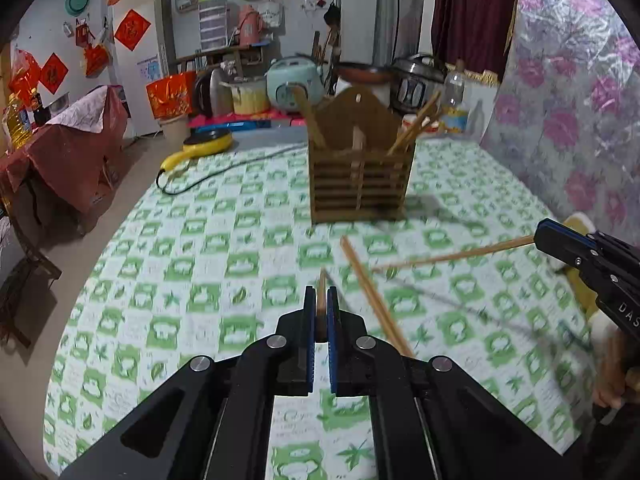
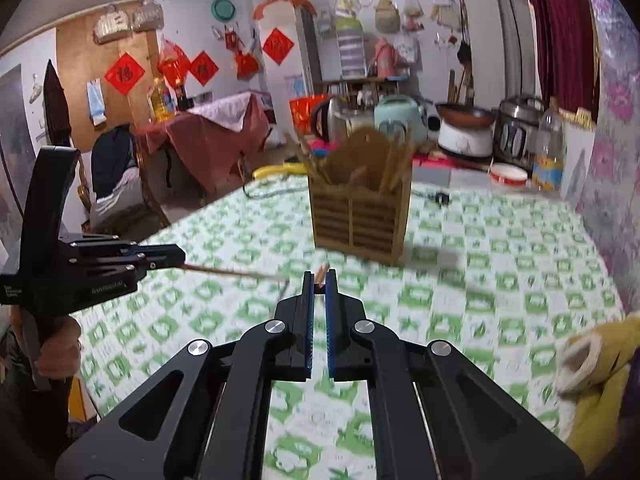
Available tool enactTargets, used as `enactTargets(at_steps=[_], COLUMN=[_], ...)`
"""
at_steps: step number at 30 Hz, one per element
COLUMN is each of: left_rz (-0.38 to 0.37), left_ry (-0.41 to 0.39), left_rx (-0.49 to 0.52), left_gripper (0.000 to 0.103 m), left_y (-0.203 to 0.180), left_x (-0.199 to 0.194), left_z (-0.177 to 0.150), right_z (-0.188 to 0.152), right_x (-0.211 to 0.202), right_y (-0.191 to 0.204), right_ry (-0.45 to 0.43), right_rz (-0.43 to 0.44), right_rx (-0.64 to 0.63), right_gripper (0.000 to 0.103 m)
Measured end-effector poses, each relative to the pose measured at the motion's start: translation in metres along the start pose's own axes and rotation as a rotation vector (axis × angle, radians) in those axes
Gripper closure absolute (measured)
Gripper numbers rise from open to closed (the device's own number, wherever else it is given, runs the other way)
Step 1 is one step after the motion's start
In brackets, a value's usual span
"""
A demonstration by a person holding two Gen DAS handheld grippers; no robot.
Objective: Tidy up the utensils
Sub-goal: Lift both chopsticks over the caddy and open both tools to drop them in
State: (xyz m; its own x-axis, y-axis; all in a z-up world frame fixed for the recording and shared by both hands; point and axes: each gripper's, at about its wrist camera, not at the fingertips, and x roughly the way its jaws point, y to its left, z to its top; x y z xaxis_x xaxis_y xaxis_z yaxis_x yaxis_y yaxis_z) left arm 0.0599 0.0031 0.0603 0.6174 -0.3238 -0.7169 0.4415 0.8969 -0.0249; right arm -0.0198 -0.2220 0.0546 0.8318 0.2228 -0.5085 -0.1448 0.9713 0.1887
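Observation:
A slatted wooden utensil holder (image 1: 360,176) (image 2: 360,216) stands on the green-checked tablecloth (image 1: 200,260) with several chopsticks upright in it. My left gripper (image 1: 321,290) (image 2: 182,258) is shut on one chopstick (image 2: 236,274), held above the cloth; from its own camera only the stick's end (image 1: 321,300) shows between the pads. My right gripper (image 2: 319,274) (image 1: 538,236) is shut on another chopstick (image 1: 452,256) that points left. A pair of chopsticks (image 1: 376,300) appears to lie on the cloth between the two grippers, in front of the holder.
A yellow pan (image 1: 208,144) and a black cable (image 1: 224,168) lie at the table's far left. Rice cookers, a kettle and a bottle (image 2: 548,152) crowd the back edge. A floral cover (image 1: 568,100) rises on the right. A yellow sleeve (image 2: 600,360) is near right.

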Motion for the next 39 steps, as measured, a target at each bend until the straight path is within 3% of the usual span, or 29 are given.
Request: enactTargets(at_steps=[19,24,29,31,34,39], left_rz=[-0.025,-0.027,-0.043,-0.018,0.005,-0.04], left_ry=[-0.066,-0.159,-0.265,-0.258,-0.203,-0.106], left_rx=[0.019,0.003,-0.03,-0.048,-0.085,-0.152], left_gripper=[0.097,0.097,0.097,0.097,0.097,0.097], left_y=[-0.01,-0.013,-0.017,-0.018,-0.012,0.003], left_x=[0.002,-0.015,-0.019,0.0,0.042,0.088], left_z=[0.113,0.169,0.218,0.224,0.221,0.206], right_z=[0.084,0.118,0.153,0.158,0.156,0.146], right_x=[0.005,0.009,0.018,0.033,0.067,0.087], right_y=[-0.003,-0.018,-0.037,-0.042,-0.052,-0.064], right_ry=[-0.134,-0.231,-0.402,-0.442,-0.407,-0.394], right_rz=[0.019,-0.019,-0.079,-0.12,-0.106,-0.111], right_rx=[0.004,0.041,0.122,0.129,0.157,0.154], right_gripper=[0.097,0.097,0.097,0.097,0.097,0.096])
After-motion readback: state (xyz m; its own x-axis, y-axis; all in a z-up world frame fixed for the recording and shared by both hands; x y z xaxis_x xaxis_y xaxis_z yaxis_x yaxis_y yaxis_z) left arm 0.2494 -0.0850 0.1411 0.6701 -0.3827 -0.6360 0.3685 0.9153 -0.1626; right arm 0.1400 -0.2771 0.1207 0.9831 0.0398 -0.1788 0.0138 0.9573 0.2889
